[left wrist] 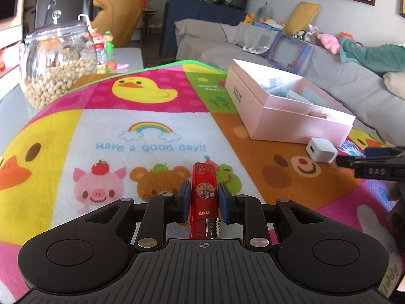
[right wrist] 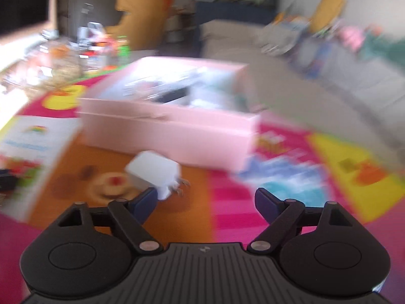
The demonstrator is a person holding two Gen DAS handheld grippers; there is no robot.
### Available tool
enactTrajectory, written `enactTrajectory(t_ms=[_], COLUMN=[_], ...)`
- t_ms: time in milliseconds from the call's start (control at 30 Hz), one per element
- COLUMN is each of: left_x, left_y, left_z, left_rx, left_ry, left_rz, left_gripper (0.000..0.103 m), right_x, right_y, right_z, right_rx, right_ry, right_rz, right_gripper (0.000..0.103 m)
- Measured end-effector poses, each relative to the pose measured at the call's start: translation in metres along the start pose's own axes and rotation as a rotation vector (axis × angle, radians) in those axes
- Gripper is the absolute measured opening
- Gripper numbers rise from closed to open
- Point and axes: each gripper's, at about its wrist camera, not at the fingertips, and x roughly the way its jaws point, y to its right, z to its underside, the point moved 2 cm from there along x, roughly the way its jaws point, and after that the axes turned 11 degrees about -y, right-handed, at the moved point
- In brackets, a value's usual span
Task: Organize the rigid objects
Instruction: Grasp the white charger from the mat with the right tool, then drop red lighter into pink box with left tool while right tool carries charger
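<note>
A red lighter (left wrist: 204,195) with a gold pattern stands between the blue pads of my left gripper (left wrist: 203,200), which is shut on it above the cartoon play mat (left wrist: 141,131). A white charger plug (left wrist: 321,150) lies on the mat in front of an open pink box (left wrist: 286,121). In the blurred right wrist view the same white charger plug (right wrist: 154,172) lies ahead and to the left of my right gripper (right wrist: 205,200), prongs toward me, close to the left finger (right wrist: 144,204). That gripper stands open and nothing lies between its pads. The pink box (right wrist: 167,129) sits just behind the plug.
A glass jar (left wrist: 57,63) of beige pellets stands at the mat's far left corner, with small toys (left wrist: 108,50) behind it. A grey sofa (left wrist: 329,76) strewn with plush toys runs along the right. The pink box holds several small items.
</note>
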Motion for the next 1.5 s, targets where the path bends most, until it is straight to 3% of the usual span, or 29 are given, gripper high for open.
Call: enactTrajectory(t_ms=[167,433,567,800,1000,1200,1500], left_x=[0.0,0.0,0.0,0.0,0.0,-0.006,-0.039], left_y=[-0.001,0.0,0.0,0.001,0.003,0.015,0.054], left_z=[0.001,0.002,0.002,0.002,0.002,0.009,0.028], left_rx=[-0.006,-0.007,-0.004,-0.003,0.011,0.088,0.289], left_ry=[0.005,0.01,0.011,0.01,0.008,-0.005,-0.064], left_rz=[0.002,-0.003,-0.006,-0.009,-0.02,-0.047,0.072], left_gripper=[0.027,0.027,0.027,0.027,0.027,0.026,0.026], right_x=[-0.004,0.024,0.025,0.001,-0.03,-0.051,-0.072], right_y=[-0.002,-0.027,-0.032,-0.02,-0.005,0.003,0.01], right_z=[-0.001,-0.02,-0.025,-0.008,0.008,0.018,0.032], right_rx=[0.042,0.075,0.044,0.025,-0.007,-0.025,-0.068], right_ry=[-0.032,-0.075,-0.059,-0.049,-0.013,0.014,0.074], right_rz=[-0.163,-0.168,-0.154,-0.22,-0.209,-0.193,-0.196], right_gripper=[0.085,0.085,0.06,0.06,0.06,0.06,0.06])
